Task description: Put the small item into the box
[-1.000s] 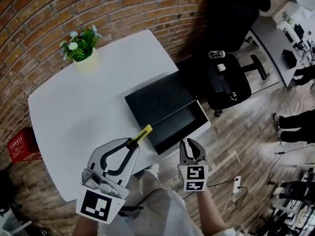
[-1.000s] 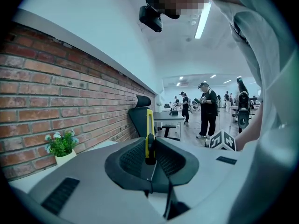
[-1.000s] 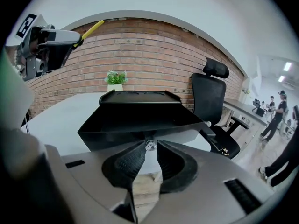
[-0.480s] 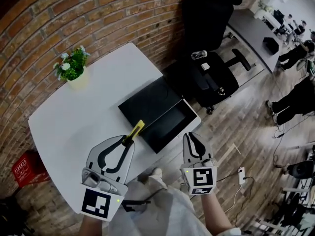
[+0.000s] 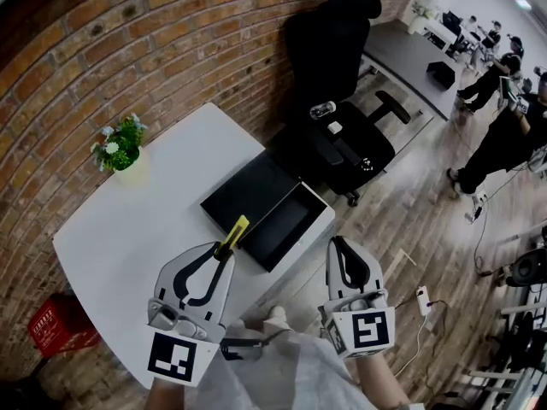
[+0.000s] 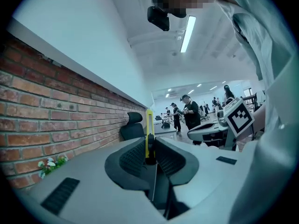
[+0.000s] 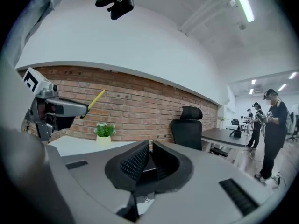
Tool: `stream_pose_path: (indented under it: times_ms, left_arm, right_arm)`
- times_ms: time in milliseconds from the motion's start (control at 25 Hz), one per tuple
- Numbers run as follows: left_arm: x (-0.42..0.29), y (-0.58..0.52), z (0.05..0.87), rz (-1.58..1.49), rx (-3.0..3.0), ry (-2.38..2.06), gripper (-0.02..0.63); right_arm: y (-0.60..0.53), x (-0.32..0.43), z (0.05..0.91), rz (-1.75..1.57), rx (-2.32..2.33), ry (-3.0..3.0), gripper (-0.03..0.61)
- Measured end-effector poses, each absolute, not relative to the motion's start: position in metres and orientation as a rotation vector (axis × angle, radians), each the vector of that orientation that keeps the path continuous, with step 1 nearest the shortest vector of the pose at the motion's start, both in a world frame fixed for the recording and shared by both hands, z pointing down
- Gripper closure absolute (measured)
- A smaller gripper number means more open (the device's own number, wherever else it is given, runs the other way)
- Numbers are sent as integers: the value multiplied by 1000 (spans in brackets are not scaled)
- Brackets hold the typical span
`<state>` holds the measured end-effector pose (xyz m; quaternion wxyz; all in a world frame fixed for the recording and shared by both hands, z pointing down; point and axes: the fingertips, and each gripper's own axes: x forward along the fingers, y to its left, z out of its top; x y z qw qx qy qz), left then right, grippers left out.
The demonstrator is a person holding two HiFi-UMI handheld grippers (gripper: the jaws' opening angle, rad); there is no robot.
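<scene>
My left gripper (image 5: pixel 225 250) is shut on a thin yellow strip-like item (image 5: pixel 233 232), which sticks out past the jaw tips toward the black box (image 5: pixel 295 229). The box lies open on the white table (image 5: pixel 128 220), its flat lid (image 5: pixel 244 193) beside the tray. In the left gripper view the yellow item (image 6: pixel 149 127) stands upright, pinched between the ribbed pads. My right gripper (image 5: pixel 340 246) hangs off the table's near edge over the wooden floor, shut with nothing in it. From the right gripper view, the left gripper (image 7: pixel 53 110) and the yellow item (image 7: pixel 96 99) show at the left.
A small potted plant (image 5: pixel 118 148) stands at the table's far left corner. A black office chair (image 5: pixel 333 135) with small things on its seat is behind the box. A red crate (image 5: pixel 58 330) sits on the floor at left. People stand at far right (image 5: pixel 504 135).
Both grippers have risen and drawn back a little from the table, and the view has widened. The yellow item stays clamped in the left gripper. The right gripper stays shut.
</scene>
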<state>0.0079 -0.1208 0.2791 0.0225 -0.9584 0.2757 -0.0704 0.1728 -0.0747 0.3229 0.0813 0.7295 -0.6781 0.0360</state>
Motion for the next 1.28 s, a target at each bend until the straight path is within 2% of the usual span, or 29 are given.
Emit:
stream_pose_path:
  times_ms: [920, 1280]
  left_arm:
    - [4, -116, 277, -205, -2975, 776, 537]
    - [29, -124, 282, -231, -2983, 706, 537]
  right_arm:
    - [-55, 167, 299, 40, 2208, -1981, 531]
    - [-49, 180, 307, 72, 2239, -1934, 531]
